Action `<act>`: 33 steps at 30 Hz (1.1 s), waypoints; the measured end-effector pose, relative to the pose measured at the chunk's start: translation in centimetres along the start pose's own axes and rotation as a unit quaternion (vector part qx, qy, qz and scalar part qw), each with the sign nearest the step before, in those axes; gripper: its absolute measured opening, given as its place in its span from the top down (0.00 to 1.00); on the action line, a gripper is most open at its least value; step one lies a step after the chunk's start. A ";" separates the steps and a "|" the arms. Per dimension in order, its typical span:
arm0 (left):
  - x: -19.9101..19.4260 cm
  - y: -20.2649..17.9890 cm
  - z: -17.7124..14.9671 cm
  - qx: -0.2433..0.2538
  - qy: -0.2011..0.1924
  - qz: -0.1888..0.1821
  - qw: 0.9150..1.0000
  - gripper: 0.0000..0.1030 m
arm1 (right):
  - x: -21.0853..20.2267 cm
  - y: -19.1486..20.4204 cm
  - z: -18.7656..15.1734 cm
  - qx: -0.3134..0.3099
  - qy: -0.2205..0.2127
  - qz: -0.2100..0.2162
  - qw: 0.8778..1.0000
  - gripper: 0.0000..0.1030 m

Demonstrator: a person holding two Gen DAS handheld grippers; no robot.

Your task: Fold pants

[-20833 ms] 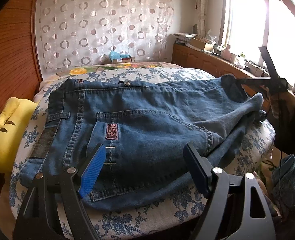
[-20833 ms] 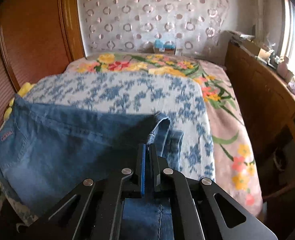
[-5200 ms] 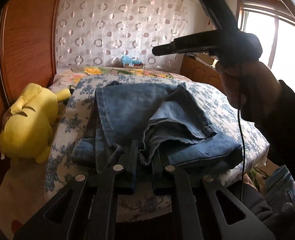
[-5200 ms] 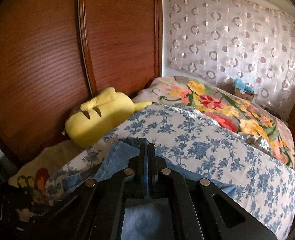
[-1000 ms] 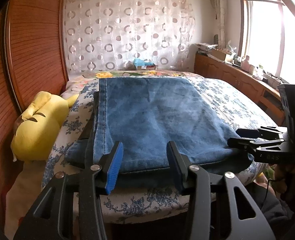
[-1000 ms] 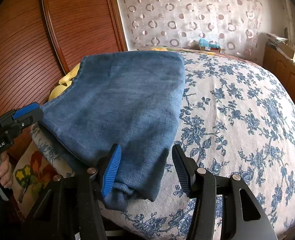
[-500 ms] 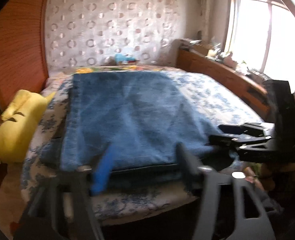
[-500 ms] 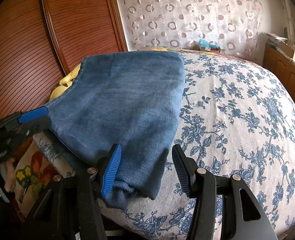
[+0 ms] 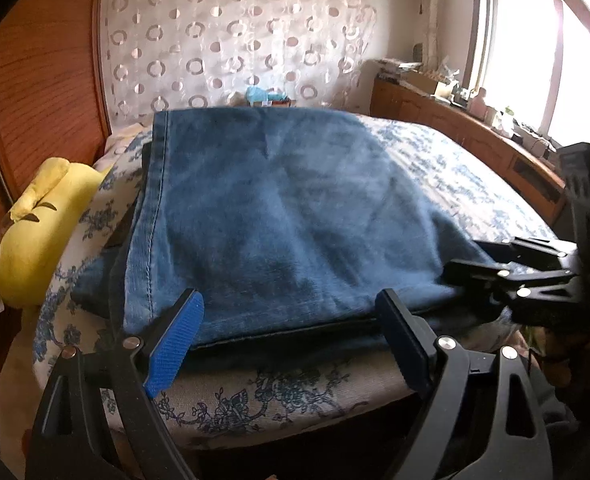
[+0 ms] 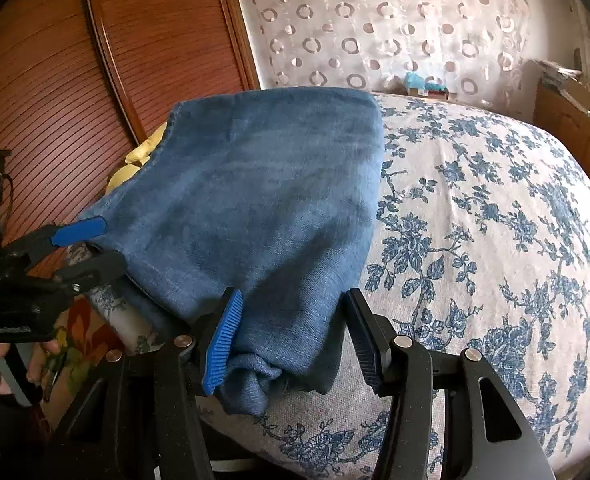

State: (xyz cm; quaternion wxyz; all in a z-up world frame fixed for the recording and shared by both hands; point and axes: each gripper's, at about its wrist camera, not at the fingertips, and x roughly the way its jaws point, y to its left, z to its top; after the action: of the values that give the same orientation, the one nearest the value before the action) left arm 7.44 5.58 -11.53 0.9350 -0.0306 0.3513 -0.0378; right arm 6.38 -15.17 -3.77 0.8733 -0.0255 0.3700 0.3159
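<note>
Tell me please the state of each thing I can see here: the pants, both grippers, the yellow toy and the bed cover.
pants: folded, lying flat on the bed
left gripper: jaws opening, nothing gripped
right gripper: open, pants corner between the jaws, not pressed
yellow plush toy: lying beside the bed cover, untouched
floral bed cover: spread under the pants

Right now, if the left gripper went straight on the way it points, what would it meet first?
Probably the near folded edge of the jeans on the bed; the left gripper, jaws opening and empty, frames that edge. Depth is unclear.
</note>
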 end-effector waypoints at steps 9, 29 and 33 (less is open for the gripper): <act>0.7 -0.1 -0.8 0.005 -0.006 0.007 1.000 0.14 | 0.1 0.1 -0.1 0.003 -0.003 -0.018 1.000 0.47; -3.4 0.6 0.2 -0.007 -0.033 -0.010 0.999 0.06 | -4.1 1.7 4.7 -0.031 -0.077 0.063 0.995 0.85; -6.7 2.2 1.2 -0.016 -0.058 0.009 0.998 0.06 | -4.3 3.6 6.4 -0.062 -0.089 0.075 0.991 0.87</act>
State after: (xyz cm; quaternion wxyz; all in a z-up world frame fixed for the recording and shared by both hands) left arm 3.32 8.44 -6.45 0.9535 -0.0445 0.2974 -0.0219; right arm 6.08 -12.81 4.44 0.8733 -0.0235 0.2717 0.4036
